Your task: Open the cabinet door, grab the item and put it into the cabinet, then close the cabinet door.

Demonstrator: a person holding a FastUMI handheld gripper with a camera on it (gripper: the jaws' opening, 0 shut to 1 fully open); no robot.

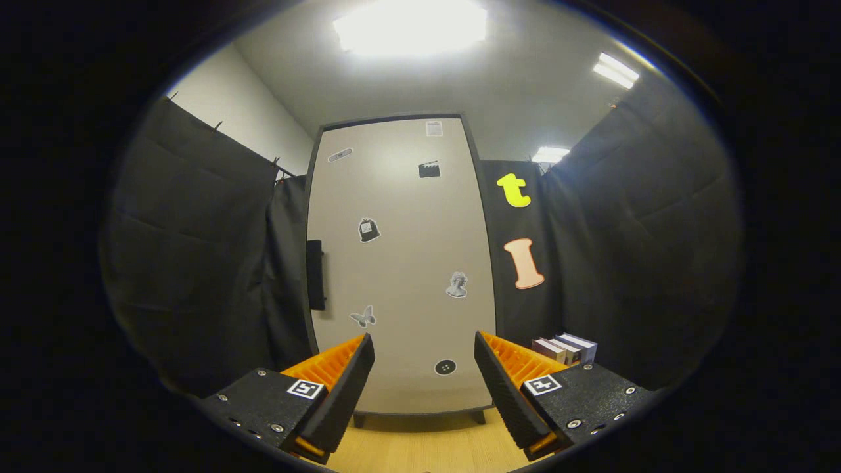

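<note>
A tall pale grey cabinet (401, 263) with a dark frame stands straight ahead on short legs, its door shut and dotted with small stickers. A black handle (315, 274) sits on the door's left edge at mid height. My gripper (424, 355) is open, its orange and black fingers (341, 387) wide apart and empty, some way back from the cabinet's lower part. To the right of the cabinet's base, just beyond the right finger, a small row of books (565, 348) stands on the floor.
Black cloth walls close in on the left and right of the cabinet. A light wooden floor (427, 447) runs from under the fingers to the cabinet's feet. Bright ceiling lights shine overhead.
</note>
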